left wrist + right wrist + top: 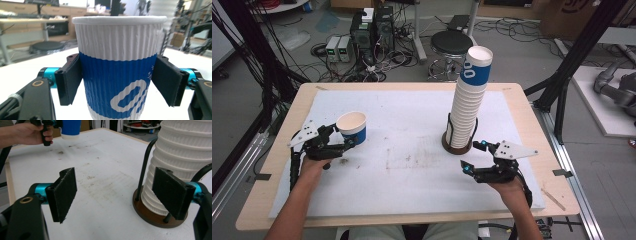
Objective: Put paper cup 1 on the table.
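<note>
pads of the left gripper [117, 82] press on either side of a single paper cup [119, 67], catching it at the top of its blue band, low enough under the white ribbed upper part that the tapering wall cannot slip down through the grip. the jaws stand only as wide as the cup's body, and the cup sits upright with its rolled rim level, which keeps it fit to be set down or stacked without tipping. in the high view the left gripper [343, 142] holds this cup [352, 127] at the left side of the counter [412, 150], and from the right gripper view its white base appears to hang just above the white mat rather than rest on it, though the gap is hard to judge. the right gripper [120, 195] is open wide with nothing between its pads, resting low over the mat just beside the cup stack [469, 100]. that tall stack leans slightly and is kept from falling by a round brown holder [152, 216] with black wire hoops rising around its lower cups; the free gripper waiting next to it seems placed to steady the stack or to take the next cup from it.
</note>
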### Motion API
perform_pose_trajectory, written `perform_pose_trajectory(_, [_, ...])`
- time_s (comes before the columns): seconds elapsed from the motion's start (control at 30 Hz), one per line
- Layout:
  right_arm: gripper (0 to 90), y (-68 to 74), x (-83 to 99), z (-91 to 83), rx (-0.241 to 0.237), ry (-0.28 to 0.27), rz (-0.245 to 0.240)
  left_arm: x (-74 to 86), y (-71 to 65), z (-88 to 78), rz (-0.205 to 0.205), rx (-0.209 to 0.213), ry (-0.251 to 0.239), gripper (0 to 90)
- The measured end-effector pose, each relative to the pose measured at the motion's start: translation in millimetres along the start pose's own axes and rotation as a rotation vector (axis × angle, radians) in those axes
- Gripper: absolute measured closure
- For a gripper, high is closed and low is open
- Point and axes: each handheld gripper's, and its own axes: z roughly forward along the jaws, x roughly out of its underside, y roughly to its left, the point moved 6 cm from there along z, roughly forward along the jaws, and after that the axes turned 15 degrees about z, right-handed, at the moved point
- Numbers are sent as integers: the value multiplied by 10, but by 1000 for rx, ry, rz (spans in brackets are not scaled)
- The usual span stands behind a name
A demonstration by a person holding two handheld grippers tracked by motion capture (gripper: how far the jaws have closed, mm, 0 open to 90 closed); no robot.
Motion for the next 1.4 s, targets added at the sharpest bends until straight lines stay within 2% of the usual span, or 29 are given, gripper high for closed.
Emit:
perform_pose_trajectory(0.17, [205,8,5,-3,-4,3,-2,138,73,0,7,-13,72,271])
perform_pose_trajectory(0.27, [205,1,7,-4,-2,2,0,195,74,14,22,-11,120,271])
perform_pose_trajectory(0.47, [205,10,5,-1,-5,2,-4,289,85,21,29,-37,208,269])
perform_pose_trajectory(0.9, [205,19,-3,-1,-7,4,-7,308,57,-32,30,-77,308,262])
perform_pose_trajectory(1.03, [205,22,-1,-6,-7,6,-3,311,27,-83,45,-79,344,260])
perform_pose_trajectory(1.27, [205,28,-14,-1,-12,6,-7,364,2,-150,0,-94,370,241])
perform_pose_trajectory(1.3, [205,30,-15,2,-14,4,-7,379,-8,-150,-18,-99,377,233])
perform_pose_trajectory(1.37, [205,27,-16,7,-14,5,-8,382,0,-158,-33,-126,393,154])
perform_pose_trajectory(1.4, [205,26,-16,8,-14,5,-8,376,-1,-169,-45,-122,388,145])
